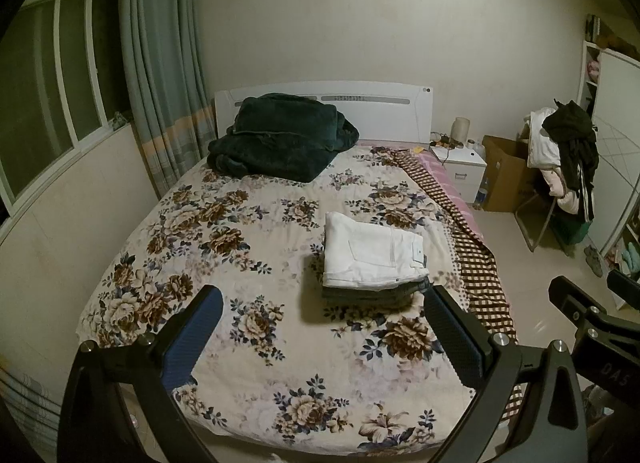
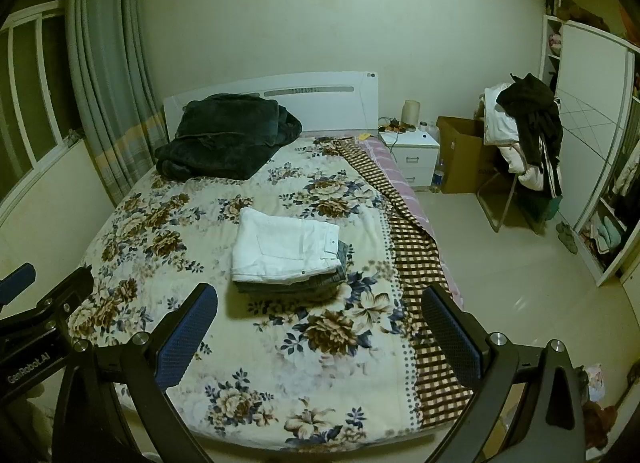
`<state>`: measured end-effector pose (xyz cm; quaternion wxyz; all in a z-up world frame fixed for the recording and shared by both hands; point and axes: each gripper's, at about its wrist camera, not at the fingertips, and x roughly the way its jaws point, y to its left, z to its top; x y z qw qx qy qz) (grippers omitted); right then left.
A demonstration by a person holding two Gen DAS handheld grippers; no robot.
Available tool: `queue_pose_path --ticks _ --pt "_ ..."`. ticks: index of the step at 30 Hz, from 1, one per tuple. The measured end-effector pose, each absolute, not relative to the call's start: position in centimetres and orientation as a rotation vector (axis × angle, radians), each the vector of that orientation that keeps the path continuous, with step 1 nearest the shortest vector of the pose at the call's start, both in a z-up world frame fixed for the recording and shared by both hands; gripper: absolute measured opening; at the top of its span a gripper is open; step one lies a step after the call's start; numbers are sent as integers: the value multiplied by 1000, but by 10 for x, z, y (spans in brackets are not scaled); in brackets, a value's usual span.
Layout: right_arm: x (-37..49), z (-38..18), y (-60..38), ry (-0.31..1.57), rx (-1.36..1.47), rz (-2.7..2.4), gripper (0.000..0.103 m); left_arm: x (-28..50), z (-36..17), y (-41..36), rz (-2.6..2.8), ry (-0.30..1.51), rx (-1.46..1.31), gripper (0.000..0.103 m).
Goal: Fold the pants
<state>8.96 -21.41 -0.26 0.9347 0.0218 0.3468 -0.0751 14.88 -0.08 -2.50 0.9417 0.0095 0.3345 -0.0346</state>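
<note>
Folded white pants (image 1: 370, 255) (image 2: 286, 245) are seen lying on top of a small stack of darker folded clothes (image 1: 376, 291) (image 2: 296, 283) on the flowered bedspread (image 1: 224, 247) (image 2: 192, 223), toward the bed's right side. A dark green blanket (image 1: 280, 137) (image 2: 226, 135) is bundled at the headboard (image 1: 384, 103) (image 2: 320, 89). The left gripper (image 1: 324, 305) and right gripper (image 2: 320, 301) are both held above the bed's foot, jaws spread wide, nothing between them, neither touching the pants
</note>
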Motion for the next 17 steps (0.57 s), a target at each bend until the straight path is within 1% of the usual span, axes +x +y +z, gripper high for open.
queue_pose_path --ticks 17 --pt "85 -6 -211 716 56 -159 103 142 -29 6 -60 676 26 103"
